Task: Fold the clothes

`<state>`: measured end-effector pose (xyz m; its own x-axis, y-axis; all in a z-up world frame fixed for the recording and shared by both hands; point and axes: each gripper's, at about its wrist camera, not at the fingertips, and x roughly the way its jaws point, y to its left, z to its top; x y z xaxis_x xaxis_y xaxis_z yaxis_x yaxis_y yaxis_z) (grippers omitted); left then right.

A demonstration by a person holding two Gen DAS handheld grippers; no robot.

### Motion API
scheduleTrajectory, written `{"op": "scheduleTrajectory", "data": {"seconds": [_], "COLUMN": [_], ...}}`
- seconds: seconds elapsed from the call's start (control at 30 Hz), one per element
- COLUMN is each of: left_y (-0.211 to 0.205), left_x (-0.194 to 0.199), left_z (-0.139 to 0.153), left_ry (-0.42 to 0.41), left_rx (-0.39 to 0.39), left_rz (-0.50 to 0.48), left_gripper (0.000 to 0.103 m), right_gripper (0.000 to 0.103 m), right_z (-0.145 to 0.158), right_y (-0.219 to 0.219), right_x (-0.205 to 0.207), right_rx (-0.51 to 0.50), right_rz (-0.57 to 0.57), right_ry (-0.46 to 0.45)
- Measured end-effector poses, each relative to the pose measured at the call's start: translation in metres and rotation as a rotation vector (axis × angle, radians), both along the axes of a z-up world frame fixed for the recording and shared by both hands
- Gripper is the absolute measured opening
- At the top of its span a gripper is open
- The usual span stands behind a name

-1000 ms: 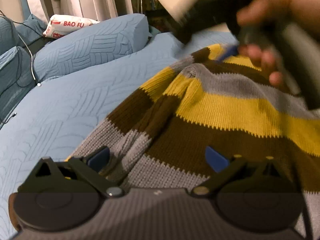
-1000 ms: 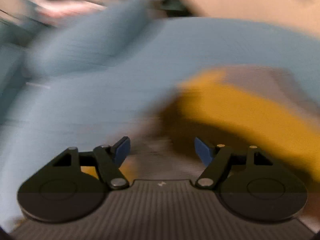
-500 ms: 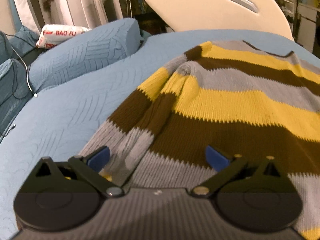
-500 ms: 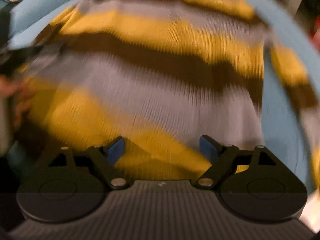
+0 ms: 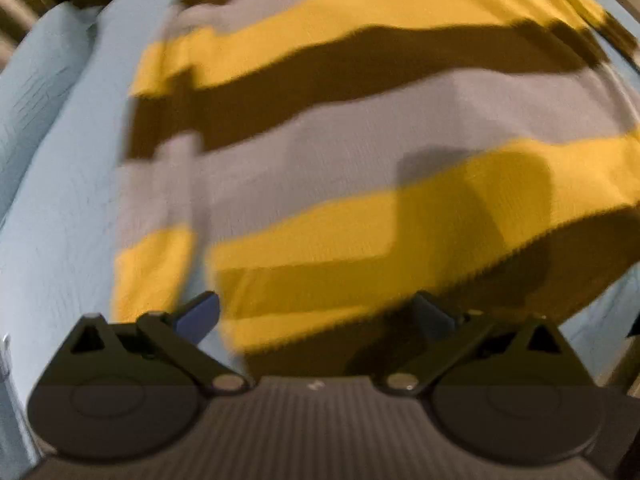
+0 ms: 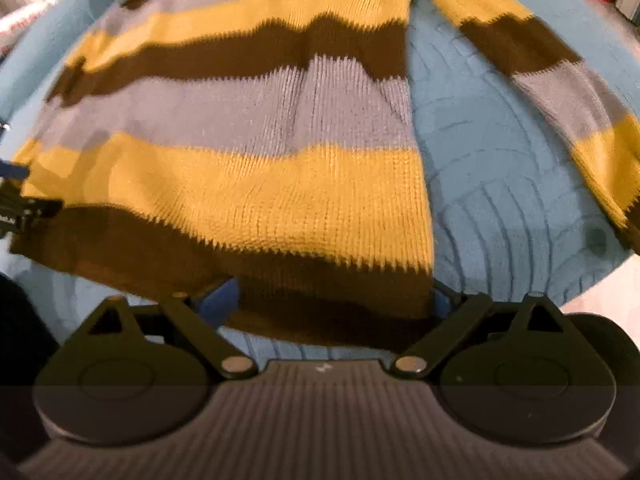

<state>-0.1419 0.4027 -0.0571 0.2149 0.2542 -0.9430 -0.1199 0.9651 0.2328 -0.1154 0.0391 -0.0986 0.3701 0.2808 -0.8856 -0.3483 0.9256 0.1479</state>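
Right wrist view shows the striped sweater (image 6: 256, 168) lying flat on the blue bedspread (image 6: 480, 152), its right sleeve (image 6: 552, 80) still spread out to the side, and the right tongs (image 6: 336, 300) opening wide above the brown hem, pads clear of the knit. Half a second ago this camera was blurred in mid-sweep; now it has settled over the hem corner. Left tongs (image 5: 316, 312) also stand apart over the other hem end, so a fold looks about to start.
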Motion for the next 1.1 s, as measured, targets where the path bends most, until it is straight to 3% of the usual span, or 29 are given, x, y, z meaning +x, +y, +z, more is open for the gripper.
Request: {"op": "scheduleTrajectory", "data": {"seconds": [0.07, 0.13, 0.17, 0.2, 0.27, 0.37, 0.43, 0.5, 0.53, 0.6, 0.7, 0.83, 0.9, 0.93, 1.0, 1.03, 1.07, 1.1], "left_y": [0.011, 0.025, 0.033, 0.041, 0.047, 0.055, 0.058, 0.058, 0.058, 0.057, 0.053, 0.065, 0.059, 0.053, 0.05, 0.047, 0.047, 0.042], "left_x": [-0.01, -0.02, -0.022, -0.023, -0.023, -0.022, -0.022, -0.024, -0.026, -0.031, -0.047, -0.062, -0.057, -0.05, -0.051, -0.053, -0.055, -0.059], "left_z": [0.002, -0.004, -0.01, -0.011, -0.011, -0.014, -0.016, -0.012, -0.01, -0.003, 0.01, 0.014, -0.003, -0.007, 0.006, 0.015, 0.021, 0.034], "left_ry": [-0.012, 0.0, 0.026, 0.028, 0.021, 0.016, 0.015, -0.006, -0.012, -0.02, -0.034, -0.007, 0.051, 0.054, -0.014, -0.061, -0.088, -0.162], "left_rx": [-0.022, -0.1, -0.176, -0.239, -0.283, -0.351, -0.382, -0.367, -0.36, -0.334, -0.25, -0.218, -0.122, -0.097, -0.035, -0.014, -0.006, 0.012], "left_rz": [0.047, 0.117, 0.152, 0.181, 0.201, 0.213, 0.215, 0.199, 0.199, 0.186, 0.16, 0.154, 0.168, 0.172, 0.179, 0.18, 0.177, 0.16], "left_gripper": [0.103, 0.1, 0.09, 0.092, 0.092, 0.067, 0.064, 0.023, 0.012, 0.009, 0.009, 0.013, 0.024, 0.035, 0.073, 0.084, 0.094, 0.094], "right_gripper": [0.095, 0.095, 0.095, 0.095, 0.095, 0.095, 0.095, 0.095, 0.095, 0.095, 0.095, 0.095, 0.095, 0.098, 0.102, 0.101, 0.101, 0.101], "right_z": [0.008, 0.011, 0.012, 0.013, 0.017, 0.019, 0.018, 0.013, 0.01, 0.008, 0.012, 0.01, -0.002, -0.01, -0.013, -0.002, 0.01, 0.024], "right_y": [-0.01, -0.019, -0.02, -0.019, -0.012, 0.011, 0.031, 0.049, 0.058, 0.066, 0.055, 0.039, 0.037, 0.038, 0.043, 0.041, 0.031, 0.017], "right_x": [-0.009, -0.013, -0.013, -0.012, -0.004, -0.009, -0.023, -0.035, -0.043, -0.048, -0.039, -0.023, -0.011, -0.004, 0.004, 0.005, 0.006, 0.008], "right_rx": [0.028, 0.091, 0.103, 0.102, 0.118, 0.136, 0.119, 0.099, 0.082, 0.038, 0.054, 0.013, -0.033, -0.066, -0.108, -0.088, -0.053, -0.017], "right_rz": [-0.016, -0.007, -0.007, -0.012, 0.01, 0.143, 0.254, 0.335, 0.383, 0.414, 0.338, 0.165, 0.108, 0.102, 0.158, 0.202, 0.198, 0.178], "right_ry": [-0.062, -0.096, -0.109, -0.123, -0.136, -0.166, -0.205, -0.22, -0.227, -0.244, -0.239, -0.243, -0.169, -0.106, -0.008, -0.005, -0.059, -0.133]}}
